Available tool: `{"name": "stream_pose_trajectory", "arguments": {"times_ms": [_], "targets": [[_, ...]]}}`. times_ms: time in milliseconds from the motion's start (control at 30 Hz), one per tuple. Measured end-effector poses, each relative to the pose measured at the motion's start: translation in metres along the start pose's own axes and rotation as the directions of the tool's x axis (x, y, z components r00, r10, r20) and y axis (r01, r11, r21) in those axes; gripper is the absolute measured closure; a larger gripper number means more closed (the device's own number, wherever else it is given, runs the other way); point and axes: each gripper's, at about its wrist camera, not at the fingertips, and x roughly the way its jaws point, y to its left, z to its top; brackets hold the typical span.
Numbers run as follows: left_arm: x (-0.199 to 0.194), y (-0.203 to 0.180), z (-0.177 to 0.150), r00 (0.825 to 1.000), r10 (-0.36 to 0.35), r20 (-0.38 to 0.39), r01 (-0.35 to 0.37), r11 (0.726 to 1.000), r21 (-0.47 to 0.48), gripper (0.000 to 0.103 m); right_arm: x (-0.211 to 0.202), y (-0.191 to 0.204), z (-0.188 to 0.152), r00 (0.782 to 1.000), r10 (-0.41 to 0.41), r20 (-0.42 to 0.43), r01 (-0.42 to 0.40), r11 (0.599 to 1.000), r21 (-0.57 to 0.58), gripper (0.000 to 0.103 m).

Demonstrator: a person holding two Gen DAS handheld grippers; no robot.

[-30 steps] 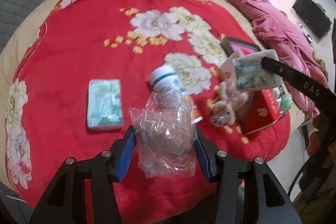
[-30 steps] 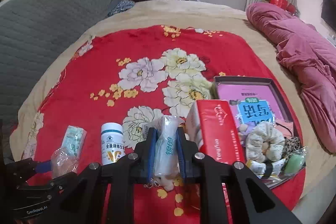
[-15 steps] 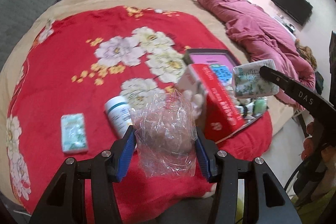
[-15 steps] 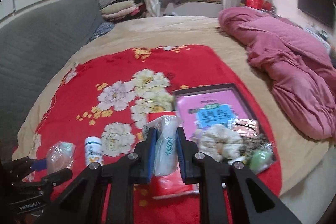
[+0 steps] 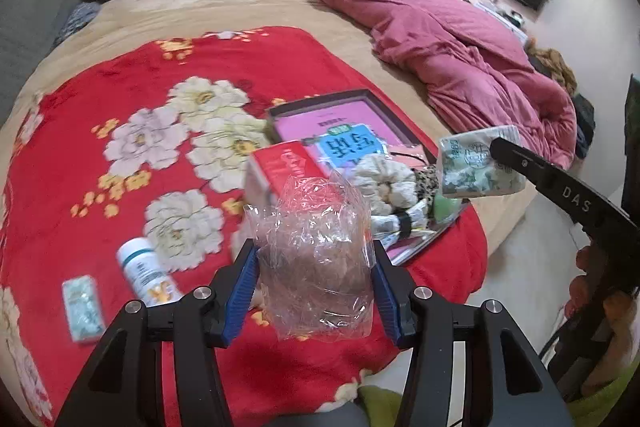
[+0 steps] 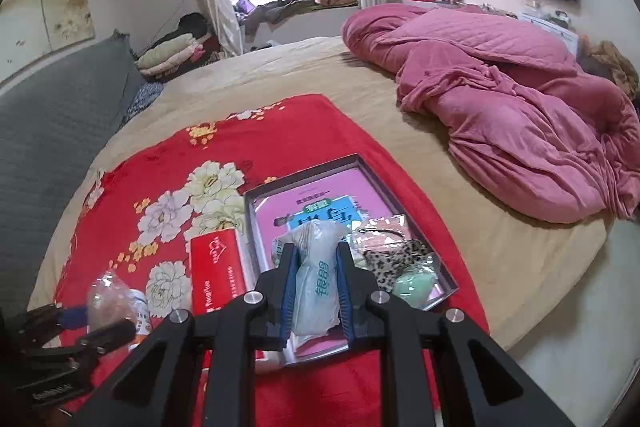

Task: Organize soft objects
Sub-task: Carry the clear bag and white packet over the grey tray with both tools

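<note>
Both loads are airborne above the dark-rimmed shallow tray with pink lining: left gripper has its blue pads closed against a crinkled clear plastic bag with a brownish soft lump inside, right gripper is clamped narrow on a pale soft tissue pack in printed film. To place well, I'd carry each over bare pink lining toward the tray's 12 o'clock end, lower until it rests, then release, since its 6 o'clock end is crowded. Count: two grippers, one tray, one red rectangular carton at the tray's 9 o'clock, one white pill bottle and one small green-printed tissue pack on the red floral blanket at 8 o'clock.
</note>
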Motion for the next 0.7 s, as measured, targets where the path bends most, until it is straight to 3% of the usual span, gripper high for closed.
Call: {"name": "stream_pose_trajectory", "arguments": {"times_ms": [333,700], "targets": [[0.056,-0.05,0.022,0.997,-0.029,-0.072,0.034,0.997,0.072,0.048,0.005,-0.032,0.01,1.0,-0.004,0.01,0.003,0.999,0.041,0.084],[0.105,-0.081,0.039,0.992,-0.034,-0.124,0.048,0.992,0.114,0.048,0.022,-0.059,0.023,1.0,-0.006,0.011,0.005,0.997,0.077,0.084]]}}
